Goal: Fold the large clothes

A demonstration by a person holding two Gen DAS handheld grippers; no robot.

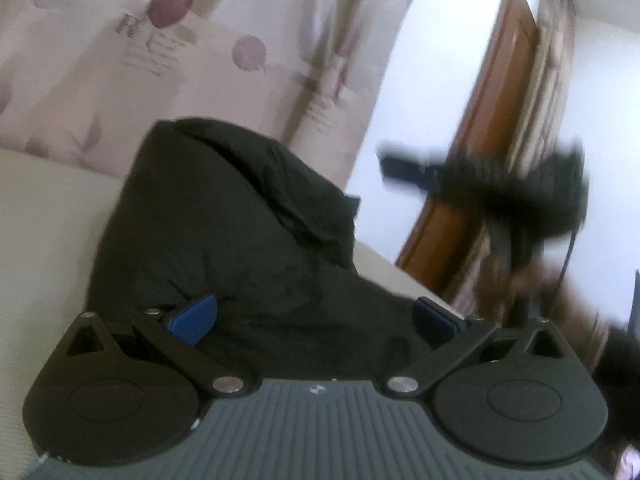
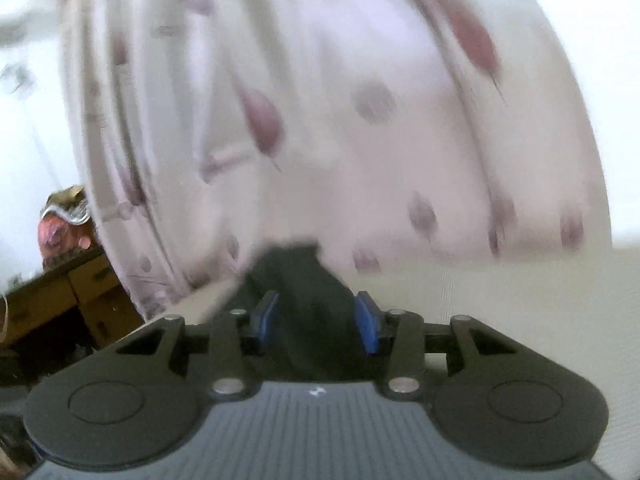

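My left gripper (image 1: 316, 320): jaws spread wide, blue pads (image 1: 192, 320) well apart. The dark garment (image 1: 224, 220) bulges up between them and drapes over the gripper's front, but neither pad is pressing on it, so it's open, not clamping. One pad edge looks sunk into the fabric on the inside; can't tell if it's real contact.

My right gripper (image 2: 316, 320): jaws partly closed, with a narrow bunch of the same dark cloth (image 2: 304, 280) running up between the pads. Cloth fills most of the gap and seems to touch both pads, so I read it as pinched. Frame is blurred, so low confidence.

Handling call: thick, soft, floppy fabric, probably a jacket or heavy top. It holds a tall hump, so it's bulky, moderately heavy and slack everywhere. Not fragile. The surface looks smooth, so thin pinches may slip. Best to grab at a seam, hem or a doubled fold, not a single layer.

Further out: the garment heap sits on a pale cream surface (image 1: 44, 216). Behind it hangs a patterned curtain (image 1: 120, 40), with a wooden door (image 1: 492, 120) beyond.
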